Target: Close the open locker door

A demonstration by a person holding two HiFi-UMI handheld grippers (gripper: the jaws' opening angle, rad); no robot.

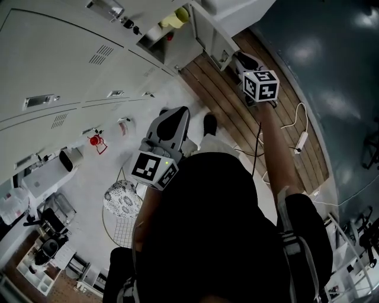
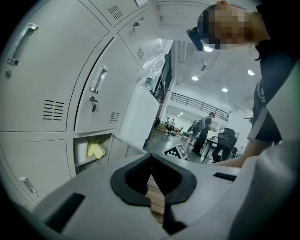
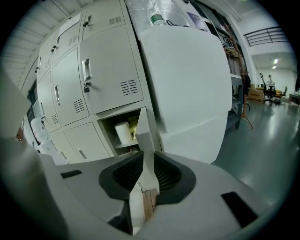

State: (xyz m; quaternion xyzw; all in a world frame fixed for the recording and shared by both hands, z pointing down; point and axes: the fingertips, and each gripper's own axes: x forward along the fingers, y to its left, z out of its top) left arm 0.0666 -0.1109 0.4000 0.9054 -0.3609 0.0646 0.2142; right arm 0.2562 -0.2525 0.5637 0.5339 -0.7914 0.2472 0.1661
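Room, head view: grey floor with a strip of wooden planks (image 1: pixel 237 118) running beside a bank of pale lockers (image 1: pixel 53 53).
Open compartment, head view: the open compartment (image 1: pixel 161 32) is in the top part of the picture, with a yellow bundle (image 1: pixel 177 16) inside.
Locker door, head view: the locker door (image 1: pixel 210 32) stands swung out over the planks, just right of its compartment.
Right tool, head view: the right tool (image 1: pixel 240 60) is held out on a straight arm at the door's free edge.
Left tool, head view: the left tool (image 1: pixel 176 115) is held close to the body, well apart from the door.
Left tool, left gripper view: the left tool (image 2: pixel 151 159) has its jaw tips met, with nothing between them.
Beyond it, left gripper view: the compartment (image 2: pixel 91 150) holds a white roll (image 2: pixel 82 151), and the door (image 2: pixel 125 146) is open beside it.
Right tool, right gripper view: the right tool (image 3: pixel 146 161) is clenched on the thin free edge of the door (image 3: pixel 142 129), a pad on each face.
Behind, right gripper view: the white roll (image 3: pixel 123 132) stands on the compartment's shelf, and a large white unit (image 3: pixel 187 79) rises just right of the door.
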